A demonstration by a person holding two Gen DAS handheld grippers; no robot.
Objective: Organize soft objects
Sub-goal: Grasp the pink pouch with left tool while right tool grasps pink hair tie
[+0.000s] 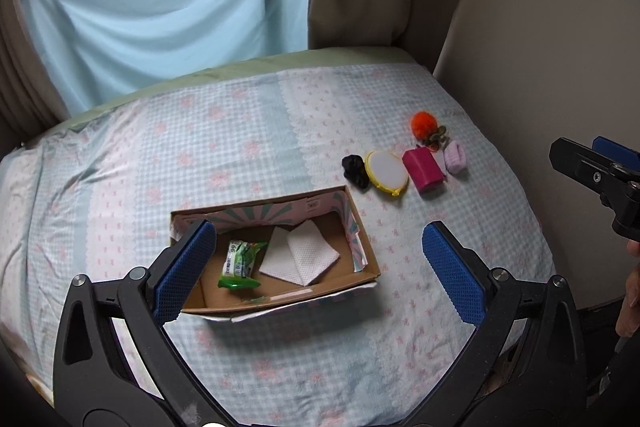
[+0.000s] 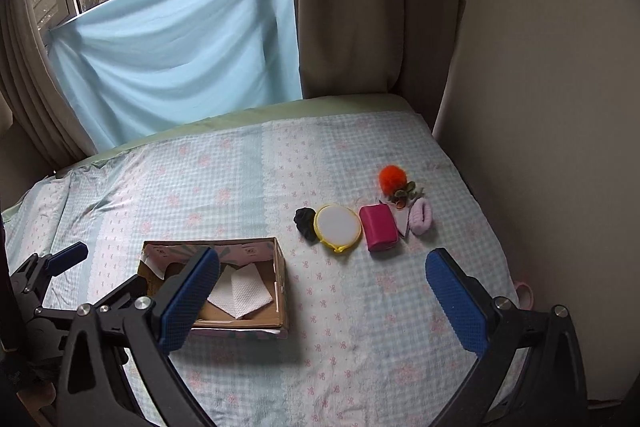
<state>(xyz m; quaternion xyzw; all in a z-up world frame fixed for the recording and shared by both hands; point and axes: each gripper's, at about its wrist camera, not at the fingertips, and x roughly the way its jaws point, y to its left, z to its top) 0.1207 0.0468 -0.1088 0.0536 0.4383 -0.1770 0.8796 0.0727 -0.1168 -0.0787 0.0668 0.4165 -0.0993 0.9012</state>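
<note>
I see both tools idle over the bed (image 1: 280, 115). Left hand-held gripper (image 1: 320, 267) is spread wide, empty; right hand-held gripper (image 2: 320, 299) is also wide, empty. The cardboard box (image 1: 366, 251), lower centre of the left view, already holds a green wipes packet (image 1: 240, 263) and a folded white tissue (image 1: 304, 255). Still out, in a row at centre right: black scrunchie (image 2: 306, 223), round yellow-rimmed puff (image 2: 338, 227), pink pouch (image 2: 380, 233), lilac scrunchie (image 2: 422, 221), orange pompom (image 2: 392, 179) behind them. I judge it under halfway: two in, about five left.
</note>
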